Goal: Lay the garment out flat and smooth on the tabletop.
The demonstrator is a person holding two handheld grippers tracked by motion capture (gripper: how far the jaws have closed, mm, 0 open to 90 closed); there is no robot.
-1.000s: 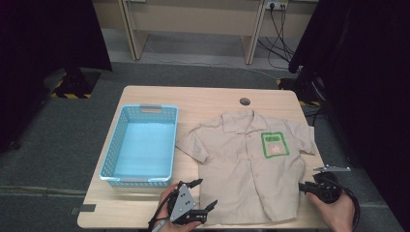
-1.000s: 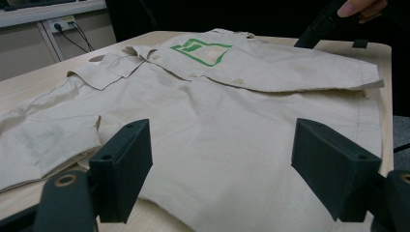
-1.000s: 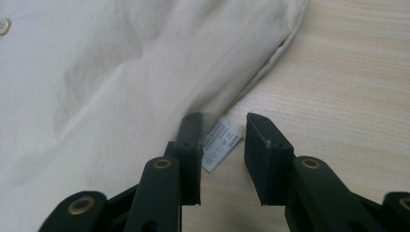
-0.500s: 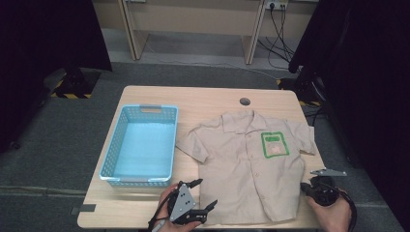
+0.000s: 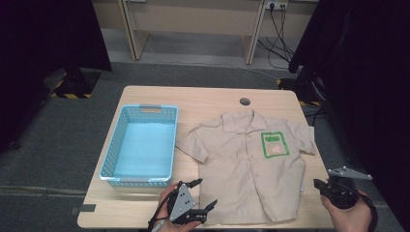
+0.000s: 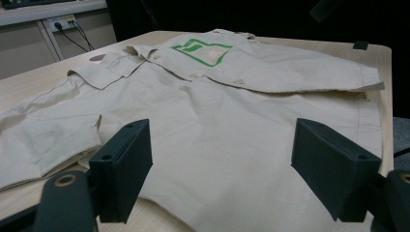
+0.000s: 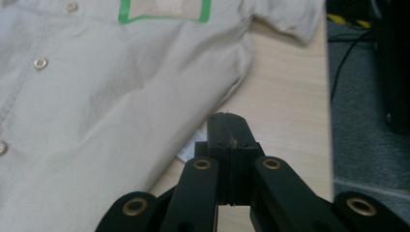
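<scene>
Two grippers readying over the shirt (image 5: 251, 164), lying flat and buttoned on the table (image 5: 212, 99) beside the blue basket (image 5: 140, 145). Left gripper (image 5: 205, 195) hovering wide open at the hem; right gripper (image 5: 320, 185) just closing on nothing, off the right edge. Judging folding barely starting; next needing a pinch on hem or sleeve.

No readable text; green-bordered patch (image 5: 274, 144) on shirt (image 5: 246, 164) chest, marks illegible.
</scene>
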